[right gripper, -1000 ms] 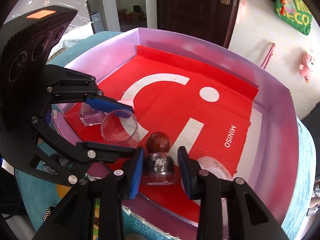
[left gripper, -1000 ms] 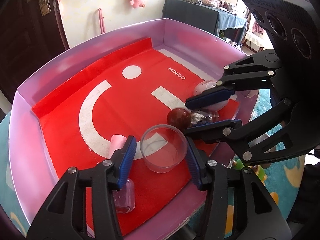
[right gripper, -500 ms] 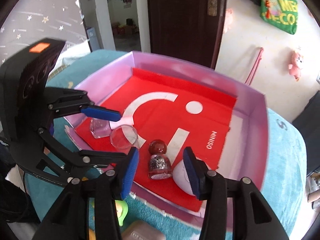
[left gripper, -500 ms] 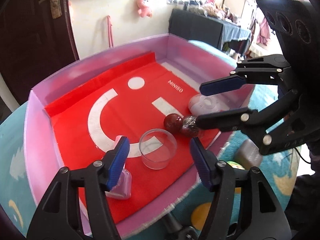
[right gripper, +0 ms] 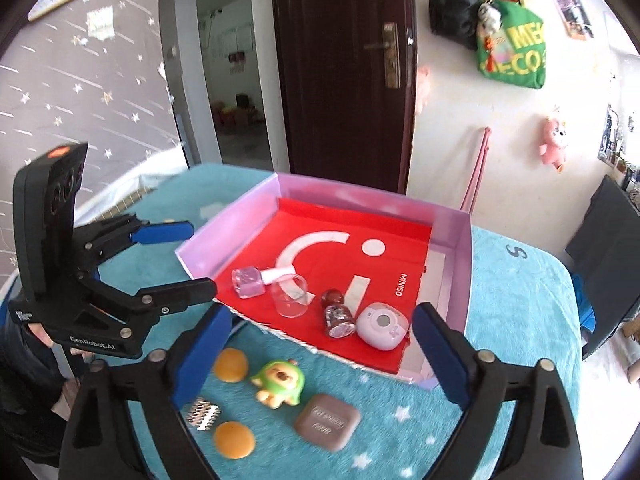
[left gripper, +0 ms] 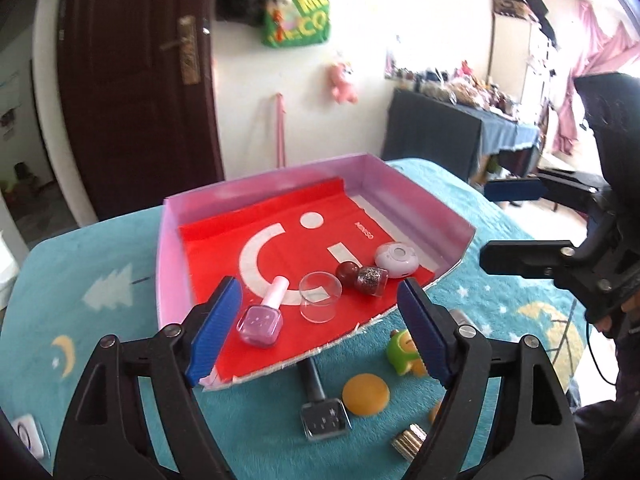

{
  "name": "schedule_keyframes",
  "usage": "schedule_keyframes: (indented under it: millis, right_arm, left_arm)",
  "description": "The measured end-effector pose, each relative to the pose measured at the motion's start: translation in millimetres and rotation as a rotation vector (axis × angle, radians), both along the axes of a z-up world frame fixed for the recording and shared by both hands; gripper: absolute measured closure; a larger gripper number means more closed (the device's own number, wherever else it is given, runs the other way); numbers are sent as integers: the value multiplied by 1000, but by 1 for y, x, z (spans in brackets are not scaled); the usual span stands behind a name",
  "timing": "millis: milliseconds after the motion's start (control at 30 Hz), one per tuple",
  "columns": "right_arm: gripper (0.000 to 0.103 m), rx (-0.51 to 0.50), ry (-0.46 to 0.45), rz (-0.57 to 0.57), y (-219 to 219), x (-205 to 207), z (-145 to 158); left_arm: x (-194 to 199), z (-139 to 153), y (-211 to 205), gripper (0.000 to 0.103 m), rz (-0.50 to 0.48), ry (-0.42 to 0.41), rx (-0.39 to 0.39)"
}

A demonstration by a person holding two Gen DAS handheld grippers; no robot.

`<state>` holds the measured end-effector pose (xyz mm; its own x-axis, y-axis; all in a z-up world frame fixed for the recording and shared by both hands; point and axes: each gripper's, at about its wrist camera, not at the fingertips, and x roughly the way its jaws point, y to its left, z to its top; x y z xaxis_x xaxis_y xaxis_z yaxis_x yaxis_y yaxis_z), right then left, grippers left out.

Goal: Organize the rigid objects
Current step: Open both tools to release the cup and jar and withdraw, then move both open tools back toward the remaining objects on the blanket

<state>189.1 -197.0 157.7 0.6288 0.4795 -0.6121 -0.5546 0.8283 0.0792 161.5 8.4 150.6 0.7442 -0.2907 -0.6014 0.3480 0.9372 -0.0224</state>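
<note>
While both tools hang above a teal star-print counter, the left hand-held gripper has its blue fingers spread wide apart and grips nothing, and the right hand-held gripper is equally wide apart and empty. A pink tray lined with a red sheet sits between and beyond them. Along the tray's near edge stand or lie a pink nail polish bottle on its side, a clear cup upright, a dark red ball touching a glitter bottle, and a white round gadget just beside that. Loose on the counter in front of the tray lie a green toy figure, two orange discs, a grey-brown block and a ridged metal piece.
</note>
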Motion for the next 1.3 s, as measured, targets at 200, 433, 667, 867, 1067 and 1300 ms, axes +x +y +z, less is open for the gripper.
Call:
schedule_keyframes:
  millis: [200, 433, 667, 867, 1067, 1300]
  right_arm:
    - [0, 18, -57, -55, -3, -39, 8]
    - [0, 39, -71, -139, -12, -79, -11]
    - [0, 49, -52, -239, -23, -97, -48]
    - [0, 32, -60, -305, -28, -103, -78]
    - [0, 53, -53, -332, -32, -104, -102]
    - [0, 54, -16, -342, -29, -104, -126]
  left_arm:
    - [-40, 15, 5, 17, 94, -67, -13]
    - [-84, 11, 8, 9, 171, -116, -51]
    - [-106, -20, -2, 9, 231, -100, -18]
    - [-112, -48, -10, 9, 248, -78, -1]
    - [-114, -72, -17, 9, 263, -73, 14]
    - [-117, -90, -17, 9, 282, -60, 10]
